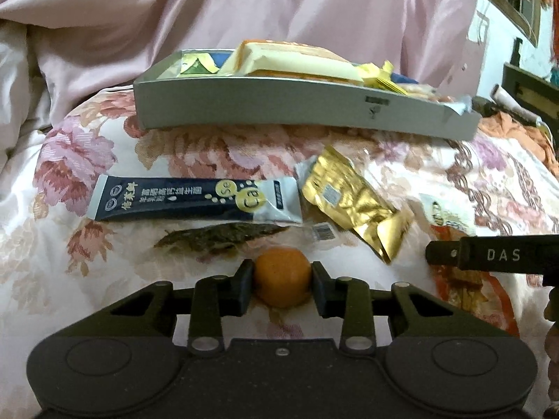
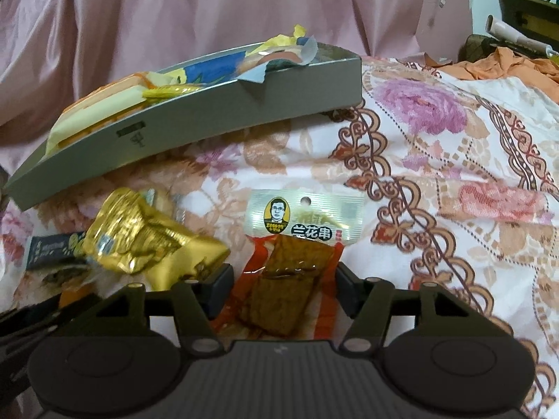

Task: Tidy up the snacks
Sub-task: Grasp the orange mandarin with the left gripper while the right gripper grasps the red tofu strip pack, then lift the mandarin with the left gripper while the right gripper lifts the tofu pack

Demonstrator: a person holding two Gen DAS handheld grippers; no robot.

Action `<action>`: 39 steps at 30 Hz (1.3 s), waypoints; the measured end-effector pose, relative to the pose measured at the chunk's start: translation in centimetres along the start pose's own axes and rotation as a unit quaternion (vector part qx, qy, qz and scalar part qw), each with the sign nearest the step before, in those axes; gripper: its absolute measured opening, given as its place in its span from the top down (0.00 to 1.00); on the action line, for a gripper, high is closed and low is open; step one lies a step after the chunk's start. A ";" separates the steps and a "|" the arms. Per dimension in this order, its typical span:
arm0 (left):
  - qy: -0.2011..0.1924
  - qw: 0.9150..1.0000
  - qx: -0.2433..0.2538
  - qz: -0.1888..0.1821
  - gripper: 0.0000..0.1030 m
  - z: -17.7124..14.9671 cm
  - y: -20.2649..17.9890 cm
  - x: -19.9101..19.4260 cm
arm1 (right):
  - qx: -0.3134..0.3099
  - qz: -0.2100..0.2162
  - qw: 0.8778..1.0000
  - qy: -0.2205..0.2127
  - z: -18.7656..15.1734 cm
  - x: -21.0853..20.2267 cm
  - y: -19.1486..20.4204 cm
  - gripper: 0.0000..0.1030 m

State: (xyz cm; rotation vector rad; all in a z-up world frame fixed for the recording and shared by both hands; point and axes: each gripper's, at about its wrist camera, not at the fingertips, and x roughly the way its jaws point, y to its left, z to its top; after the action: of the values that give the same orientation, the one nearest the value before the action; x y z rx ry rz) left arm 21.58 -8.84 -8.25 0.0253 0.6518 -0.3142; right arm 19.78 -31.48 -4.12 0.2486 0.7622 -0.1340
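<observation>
My left gripper (image 1: 282, 274) is shut on a small round orange snack (image 1: 281, 276) low over the floral bedspread. Ahead lie a dark dried-fish packet (image 1: 223, 241), a navy-and-silver stick sachet (image 1: 195, 200) and a gold foil packet (image 1: 353, 202). My right gripper (image 2: 284, 279) is open, its fingers on either side of a brown tofu-skewer packet (image 2: 297, 244) with a white label. The gold foil packet (image 2: 153, 244) lies to its left. A grey shallow box (image 1: 314, 111), also in the right wrist view (image 2: 195, 122), holds several yellow, orange and blue snack packets.
Pink bedding (image 1: 244, 7) is heaped behind the box. Orange cloth (image 2: 506, 63) and dark furniture (image 2: 527, 10) sit at the far right. The right gripper's finger (image 1: 489, 256) reaches in from the right edge of the left wrist view.
</observation>
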 end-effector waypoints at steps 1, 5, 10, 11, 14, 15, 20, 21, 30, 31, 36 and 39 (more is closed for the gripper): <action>0.002 1.000 0.002 0.000 0.65 -0.1 -0.1 -0.2 | -0.002 0.002 1.000 0.003 -0.1 -0.2 0.0 0.38; 0.014 1.000 0.004 0.000 0.65 -0.7 -0.4 -1.3 | -0.029 0.021 0.999 0.024 -0.9 -1.2 0.4 0.37; 0.027 1.000 0.016 0.001 0.65 -1.8 -0.7 -2.9 | -0.066 0.037 0.996 0.037 -2.2 -2.5 1.2 0.36; 0.030 0.999 0.013 0.000 0.65 -1.9 -0.6 -3.3 | -0.072 0.040 0.996 0.040 -2.3 -2.6 1.3 0.36; 0.037 0.999 0.001 -0.001 0.65 -2.5 -0.2 -4.4 | -0.087 0.049 0.994 0.046 -2.7 -3.1 1.7 0.36; 0.040 0.999 -0.002 -0.001 0.65 -2.7 -0.1 -4.7 | -0.092 0.053 0.993 0.049 -2.9 -3.4 1.8 0.36; 0.045 0.999 -0.012 -0.005 0.65 -3.8 0.2 -6.0 | -0.139 0.067 0.986 0.056 -4.4 -4.7 2.6 0.34; 0.044 0.999 -0.013 -0.006 0.65 -3.9 0.3 -6.1 | -0.149 0.065 0.985 0.055 -4.8 -5.0 2.8 0.32; 0.038 0.999 -0.012 -0.007 0.64 -3.9 0.2 -5.6 | -0.168 0.049 0.983 0.053 -6.6 -6.1 3.6 0.11; 0.038 0.999 -0.013 -0.007 0.64 -3.9 0.2 -5.6 | -0.163 0.049 0.984 0.052 -6.7 -5.9 3.5 0.10; 0.036 0.999 -0.013 -0.007 0.64 -3.8 0.1 -5.5 | -0.139 0.052 0.988 0.036 -7.1 -5.6 3.4 0.16; 0.037 0.999 -0.014 -0.007 0.64 -3.8 0.1 -5.5 | -0.128 0.060 0.989 0.031 -7.0 -5.7 3.4 0.25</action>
State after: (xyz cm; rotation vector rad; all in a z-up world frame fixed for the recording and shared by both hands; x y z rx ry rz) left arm 15.23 -6.72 -7.98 0.0050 0.7295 -0.3189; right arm 11.76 -26.10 -4.45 0.0534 0.8158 0.0865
